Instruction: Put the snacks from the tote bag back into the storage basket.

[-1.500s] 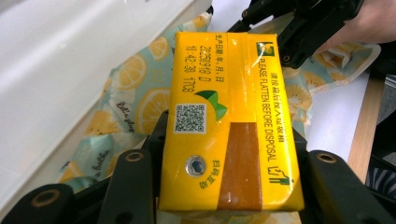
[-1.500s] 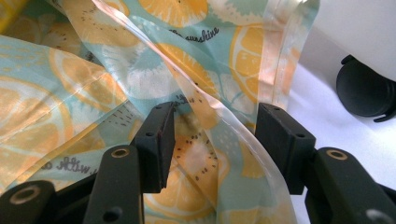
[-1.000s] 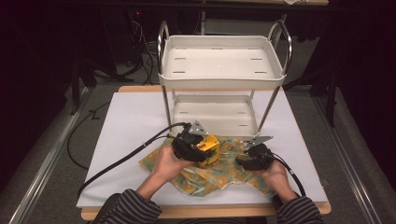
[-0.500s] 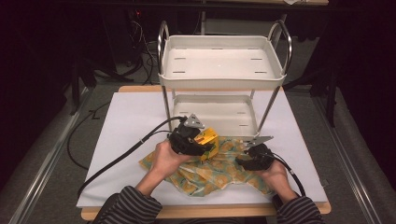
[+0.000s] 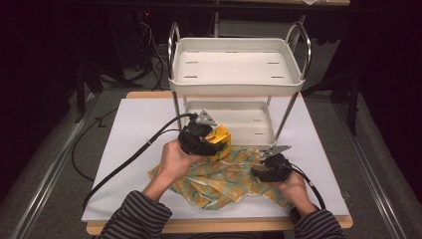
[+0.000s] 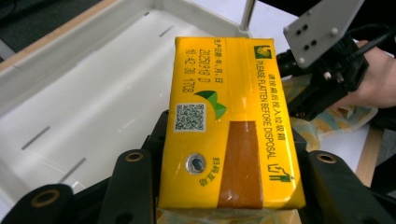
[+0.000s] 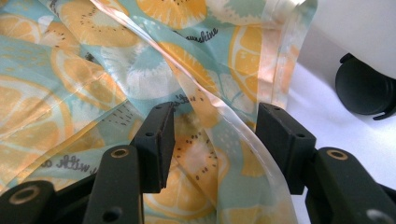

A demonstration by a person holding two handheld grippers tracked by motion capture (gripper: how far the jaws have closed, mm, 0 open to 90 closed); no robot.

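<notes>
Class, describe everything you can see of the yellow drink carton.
The yellow drink carton is a small rectangular box, seemingly coated card. Its printed face carries a QR code, a foil straw hole, a brown stripe and "PLEASE FLATTEN BEFORE DISPOSAL". It sits clamped between the left gripper fingers, above the fruit-print bag, near the rack's lower tray.

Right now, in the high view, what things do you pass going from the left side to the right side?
Black cable → left gripper → yellow carton → right gripper.
</notes>
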